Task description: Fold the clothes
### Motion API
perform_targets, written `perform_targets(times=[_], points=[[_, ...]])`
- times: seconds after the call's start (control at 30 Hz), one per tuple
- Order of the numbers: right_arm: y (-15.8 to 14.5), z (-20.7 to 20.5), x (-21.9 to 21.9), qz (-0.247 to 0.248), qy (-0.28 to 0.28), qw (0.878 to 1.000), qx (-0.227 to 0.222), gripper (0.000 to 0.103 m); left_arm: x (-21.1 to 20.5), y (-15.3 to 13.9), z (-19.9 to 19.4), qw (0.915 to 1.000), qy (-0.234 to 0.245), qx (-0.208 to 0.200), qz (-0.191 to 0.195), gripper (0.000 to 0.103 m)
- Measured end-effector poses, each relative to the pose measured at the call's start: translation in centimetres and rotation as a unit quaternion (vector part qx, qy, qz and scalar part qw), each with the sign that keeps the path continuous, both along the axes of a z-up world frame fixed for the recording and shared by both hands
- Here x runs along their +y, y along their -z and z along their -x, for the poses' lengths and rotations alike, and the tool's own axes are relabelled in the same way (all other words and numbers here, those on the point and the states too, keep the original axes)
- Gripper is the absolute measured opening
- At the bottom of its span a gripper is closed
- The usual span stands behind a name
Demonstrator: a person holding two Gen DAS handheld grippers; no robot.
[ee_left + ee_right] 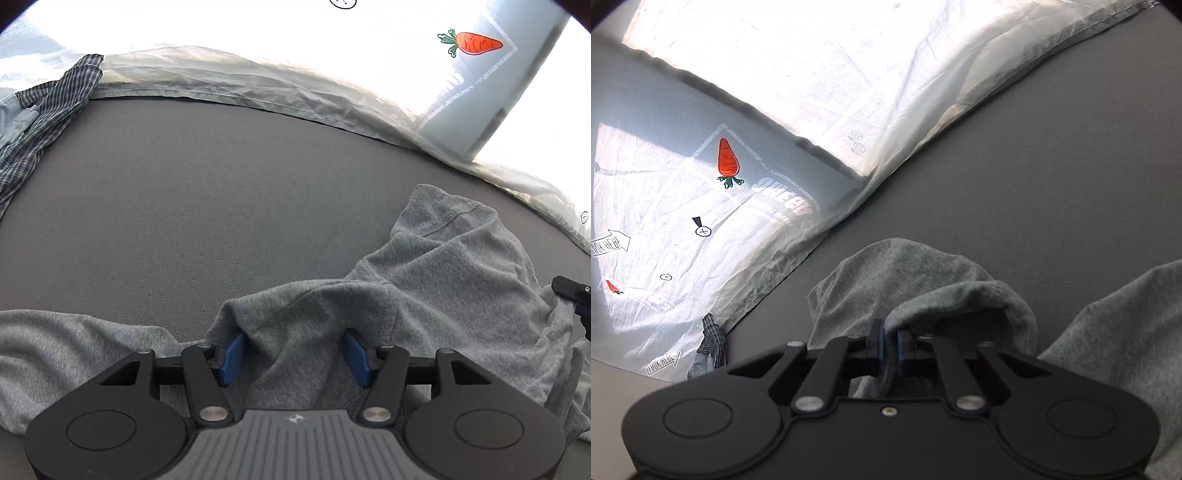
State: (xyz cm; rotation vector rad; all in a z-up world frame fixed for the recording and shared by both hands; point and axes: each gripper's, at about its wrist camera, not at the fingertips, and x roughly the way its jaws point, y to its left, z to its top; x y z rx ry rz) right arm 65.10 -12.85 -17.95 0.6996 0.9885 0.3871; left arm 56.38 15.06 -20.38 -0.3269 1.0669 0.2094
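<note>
Left-wrist view: taking the grey knit garment (436,280) as my landmark, I read from left to right. Far to its left, at the frame's edge, lies a crumpled checked shirt (44,122), well apart from the garment on the dark grey work surface (184,206). Beyond both spreads a pale printed sheet (258,88) bearing an orange carrot motif (476,43). My left gripper (295,356) stands at the garment's near edge, its blue pads (232,356) held apart with a raised fold of the knit bunched between them; I cannot tell whether the pads press on it. At the garment's right side a black part of my right gripper (574,299) enters the frame. Right-wrist view: the printed sheet (775,110) lies left of and beyond the garment (908,280), the checked shirt (711,343) just left of it. My right gripper (889,345) has its jaws closed tight on a rolled edge of the garment, which rests rumpled on the work surface (1052,177).
</note>
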Motion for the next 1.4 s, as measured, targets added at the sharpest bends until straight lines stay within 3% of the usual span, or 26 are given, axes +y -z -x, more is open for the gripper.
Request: perform_targets(times=[0.2, 0.37, 0.43, 0.47, 0.5, 0.57, 0.7, 1.0, 1.2, 1.4], points=[[-8.2, -4.0, 2.2, -0.044, -0.020, 0.993, -0.109, 0.006, 1.0, -1.0, -0.2, 0.9995, -0.020, -0.017, 0.019, 0.058], [-16.0, -4.7, 5.3, -0.100, -0.067, 0.967, -0.223, 0.006, 1.3, -2.5, -0.2, 0.9988, -0.026, -0.041, -0.001, 0.058], [-16.6, -5.0, 7.1, -0.109, -0.090, 0.966, -0.218, 0.007, 1.3, -2.7, -0.3, 0.9985, -0.026, -0.046, -0.016, 0.058], [-16.4, -5.4, 8.2, -0.088, -0.108, 0.968, -0.209, 0.009, 1.4, -2.6, -0.3, 0.9984, -0.029, -0.045, -0.022, 0.058], [-15.8, -5.4, 9.3, -0.037, -0.120, 0.973, -0.193, 0.016, 1.4, -2.6, -0.4, 0.9982, -0.031, -0.043, -0.028, 0.058], [-14.1, -4.8, 10.0, 0.038, -0.121, 0.977, -0.169, 0.020, 1.5, -2.5, -0.3, 0.9979, -0.036, -0.042, -0.033, 0.058], [-10.2, -2.8, 7.8, 0.061, -0.096, 0.985, -0.128, 0.028, 1.9, -2.5, 0.6, 0.9981, -0.042, -0.041, -0.019, 0.058], [-4.4, 2.1, 1.3, 0.151, -0.045, 0.986, -0.046, 0.030, 0.0, -0.7, 0.2, 0.9995, -0.027, 0.012, -0.011, 0.058], [-2.5, 4.6, -2.0, 0.210, -0.008, 0.977, -0.029, 0.035, -2.3, -1.1, 0.4, 0.9995, 0.016, -0.024, 0.016, 0.063], [-2.2, 6.7, -7.1, 0.233, 0.042, 0.972, -0.014, 0.040, -5.2, -1.0, 0.5, 0.9952, 0.083, -0.053, 0.006, 0.065]])
